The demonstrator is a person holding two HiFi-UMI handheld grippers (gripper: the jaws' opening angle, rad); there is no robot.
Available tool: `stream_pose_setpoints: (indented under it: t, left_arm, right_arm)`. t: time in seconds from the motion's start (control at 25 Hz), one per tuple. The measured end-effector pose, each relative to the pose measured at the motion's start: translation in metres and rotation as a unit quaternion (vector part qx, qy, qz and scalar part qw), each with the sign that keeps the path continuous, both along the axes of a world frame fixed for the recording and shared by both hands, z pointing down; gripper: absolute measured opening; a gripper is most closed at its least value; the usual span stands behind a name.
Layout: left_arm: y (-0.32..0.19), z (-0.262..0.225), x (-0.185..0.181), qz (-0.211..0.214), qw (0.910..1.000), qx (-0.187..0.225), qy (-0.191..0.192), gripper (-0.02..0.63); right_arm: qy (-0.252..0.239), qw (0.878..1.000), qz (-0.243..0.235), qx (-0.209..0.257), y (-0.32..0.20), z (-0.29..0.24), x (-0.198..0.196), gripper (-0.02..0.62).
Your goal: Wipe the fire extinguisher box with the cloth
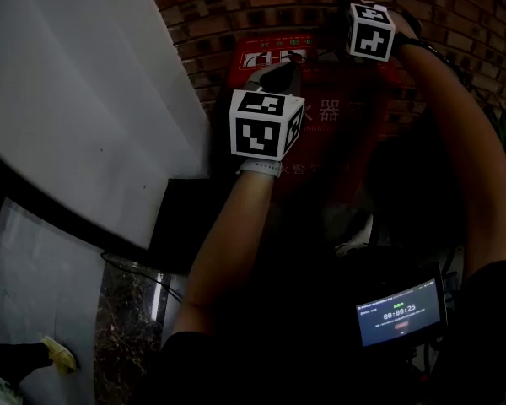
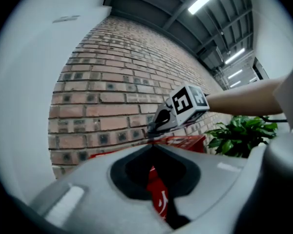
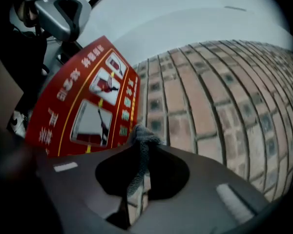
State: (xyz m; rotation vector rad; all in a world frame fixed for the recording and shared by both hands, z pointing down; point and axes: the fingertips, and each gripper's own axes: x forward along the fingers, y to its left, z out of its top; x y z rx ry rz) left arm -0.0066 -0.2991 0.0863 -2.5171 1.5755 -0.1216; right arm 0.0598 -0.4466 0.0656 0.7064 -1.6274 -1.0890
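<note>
The red fire extinguisher box (image 1: 337, 125) stands against a brick wall (image 1: 228, 11), dim in the head view. In the right gripper view its front (image 3: 83, 106) shows a small window and printed labels. My right gripper (image 3: 140, 139) is shut on a grey cloth (image 3: 142, 150), and the bunched cloth tip sits at the box's upper right edge by the bricks. My left gripper (image 2: 153, 145) is shut with nothing held, its tips close to the box's red top (image 2: 185, 141). The right gripper (image 2: 178, 112) shows ahead of it, on top of the box.
A white wall panel (image 1: 84, 99) curves along the left. A green potted plant (image 2: 241, 133) stands beside the box on the right. A small lit screen (image 1: 399, 313) hangs low at the right in the head view. Dark gear fills the space below the box.
</note>
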Motion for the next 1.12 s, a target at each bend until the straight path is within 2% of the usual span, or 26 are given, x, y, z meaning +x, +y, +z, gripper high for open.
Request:
stream_pose_setpoints:
  t: [0.28,0.56,0.72,0.96,1.12]
  left_arm:
    - [0.002,0.000,-0.070,-0.050,0.9987,-0.008,0.003,0.000]
    - [-0.008,0.010,-0.101,-0.062,0.9980,-0.015,0.002,0.000]
    - [-0.021,0.017,-0.105,-0.061,0.9979,-0.020,0.006,0.000]
    - [-0.029,0.020,-0.108,-0.071,0.9973,-0.015,0.005,0.000]
    - [-0.026,0.021,-0.099,-0.052,0.9978,-0.031,0.028,0.000]
  right_arm:
    - [0.018,0.997,-0.070,-0.006,0.031,0.006,-0.109,0.032]
    - [0.042,0.993,-0.107,-0.017,0.044,0.027,-0.185,0.032]
    - [0.050,0.992,-0.113,-0.024,0.043,0.038,-0.202,0.032]
    - [0.051,0.993,-0.105,-0.028,0.034,0.048,-0.198,0.032]
    - [0.069,0.992,-0.103,-0.017,0.031,0.054,-0.194,0.031]
